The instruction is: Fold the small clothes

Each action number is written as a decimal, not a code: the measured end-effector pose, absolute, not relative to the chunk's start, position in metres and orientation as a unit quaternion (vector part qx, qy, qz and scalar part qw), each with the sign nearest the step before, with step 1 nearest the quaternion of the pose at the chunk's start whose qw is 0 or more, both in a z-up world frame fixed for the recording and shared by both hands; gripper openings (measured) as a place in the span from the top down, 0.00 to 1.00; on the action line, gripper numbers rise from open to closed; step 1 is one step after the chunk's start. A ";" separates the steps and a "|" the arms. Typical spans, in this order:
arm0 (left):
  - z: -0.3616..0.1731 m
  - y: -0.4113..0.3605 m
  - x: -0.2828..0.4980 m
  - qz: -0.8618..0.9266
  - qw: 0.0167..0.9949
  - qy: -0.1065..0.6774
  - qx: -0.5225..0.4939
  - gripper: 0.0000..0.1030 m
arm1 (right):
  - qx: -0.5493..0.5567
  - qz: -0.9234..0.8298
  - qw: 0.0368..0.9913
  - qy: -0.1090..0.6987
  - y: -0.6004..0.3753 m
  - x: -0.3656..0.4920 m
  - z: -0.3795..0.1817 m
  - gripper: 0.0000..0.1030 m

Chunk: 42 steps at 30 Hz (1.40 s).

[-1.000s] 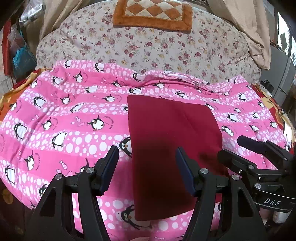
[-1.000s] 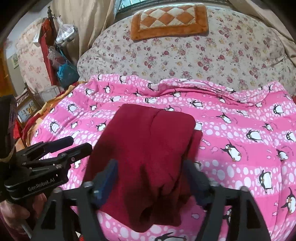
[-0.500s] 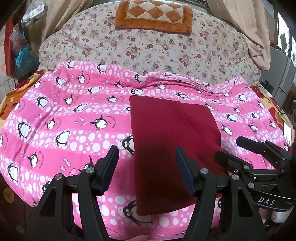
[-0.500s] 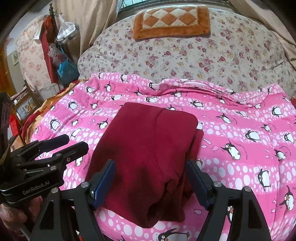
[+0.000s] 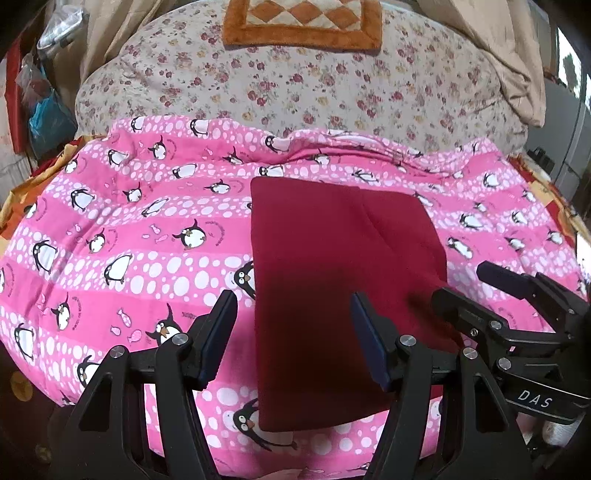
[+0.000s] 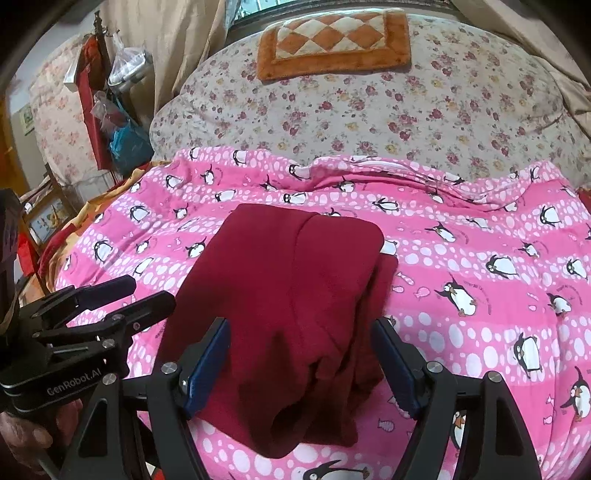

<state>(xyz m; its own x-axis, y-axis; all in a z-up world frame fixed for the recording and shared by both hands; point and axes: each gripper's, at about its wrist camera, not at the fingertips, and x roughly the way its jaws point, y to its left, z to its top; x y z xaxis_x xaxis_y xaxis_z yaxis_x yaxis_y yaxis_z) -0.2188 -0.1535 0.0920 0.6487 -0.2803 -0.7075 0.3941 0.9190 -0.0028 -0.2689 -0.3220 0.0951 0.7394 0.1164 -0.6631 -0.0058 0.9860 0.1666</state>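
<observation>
The pink penguin blanket (image 5: 129, 258) covers the bed and carries the dark red garment (image 5: 332, 277), which lies near the blanket's middle and reaches to its near edge, already folded into a long rectangle. Beyond the garment sits the floral quilt (image 5: 295, 85), and on top of that the orange checked mat (image 5: 303, 22). The likeliest trouble, judged from the right wrist view, is on the garment's right side: the layers there are bunched and uneven near the blanket's near edge, so a pinch could catch only the top layer and pull the fold apart. The blanket is soft and rumpled, so fingers pushed low might grab it along with the garment. The near end also hangs close to the bed edge and could slide off if dragged. The left gripper (image 5: 293, 332) hovers over the garment's left edge and the right gripper (image 6: 301, 354) over its near end; both have their fingers spread and hold nothing. No container shows close to the garment; bags (image 6: 125, 122) hang far left of it, contents unclear.
</observation>
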 end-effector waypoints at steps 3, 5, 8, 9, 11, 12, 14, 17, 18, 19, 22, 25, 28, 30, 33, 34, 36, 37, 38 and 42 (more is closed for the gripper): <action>0.090 -0.163 -0.218 -0.179 0.905 0.376 0.088 0.38 | 0.081 0.036 0.931 0.354 -0.328 -0.267 0.090 0.26; 0.090 -0.169 -0.218 -0.173 0.906 0.375 0.096 0.38 | 0.084 0.038 0.932 0.352 -0.334 -0.266 0.086 0.26; 0.089 -0.178 -0.217 -0.162 0.907 0.374 0.103 0.38 | 0.078 0.037 0.933 0.349 -0.339 -0.266 0.083 0.26; 0.088 -0.181 -0.216 -0.159 0.907 0.375 0.104 0.38 | 0.075 0.037 0.934 0.347 -0.341 -0.266 0.082 0.26; 0.087 -0.187 -0.214 -0.155 0.907 0.376 0.108 0.38 | 0.072 0.037 0.935 0.345 -0.348 -0.266 0.081 0.26; 0.087 -0.191 -0.214 -0.154 0.907 0.377 0.111 0.38 | 0.074 0.035 0.935 0.344 -0.353 -0.265 0.080 0.26; 0.086 -0.197 -0.213 -0.154 0.906 0.375 0.119 0.38 | 0.083 0.034 0.935 0.344 -0.362 -0.266 0.078 0.26; 0.084 -0.202 -0.213 -0.155 0.908 0.369 0.125 0.38 | 0.097 0.031 0.933 0.346 -0.371 -0.266 0.075 0.26; 0.083 -0.203 -0.213 -0.158 0.907 0.369 0.125 0.38 | 0.099 0.028 0.933 0.346 -0.373 -0.265 0.073 0.26; 0.082 -0.204 -0.213 -0.163 0.906 0.369 0.125 0.38 | 0.099 0.025 0.932 0.347 -0.375 -0.264 0.073 0.26; 0.081 -0.205 -0.215 -0.169 0.907 0.360 0.135 0.38 | 0.100 0.017 0.933 0.346 -0.375 -0.264 0.072 0.25; 0.082 -0.204 -0.215 -0.175 0.909 0.352 0.140 0.38 | 0.100 0.007 0.933 0.345 -0.371 -0.264 0.074 0.25; 0.083 -0.201 -0.214 -0.178 0.909 0.349 0.139 0.38 | 0.105 0.003 0.932 0.347 -0.368 -0.263 0.076 0.25; 0.083 -0.199 -0.213 -0.179 0.909 0.350 0.137 0.38 | 0.110 0.001 0.930 0.350 -0.366 -0.260 0.077 0.25; 0.083 -0.193 -0.210 -0.176 0.911 0.349 0.133 0.38 | 0.111 -0.005 0.928 0.356 -0.363 -0.257 0.076 0.25; 0.082 -0.190 -0.209 -0.176 0.911 0.349 0.130 0.38 | 0.109 -0.006 0.927 0.360 -0.362 -0.254 0.077 0.25; 0.082 -0.185 -0.206 -0.176 0.912 0.352 0.120 0.38 | 0.104 -0.008 0.926 0.364 -0.359 -0.252 0.079 0.25; 0.082 -0.182 -0.204 -0.175 0.912 0.353 0.115 0.38 | 0.099 -0.011 0.926 0.363 -0.357 -0.250 0.081 0.25; 0.082 -0.180 -0.203 -0.176 0.912 0.354 0.110 0.38 | 0.095 -0.012 0.927 0.362 -0.356 -0.249 0.084 0.25; 0.084 -0.173 -0.200 -0.175 0.915 0.350 0.098 0.38 | 0.086 -0.016 0.929 0.360 -0.351 -0.245 0.091 0.25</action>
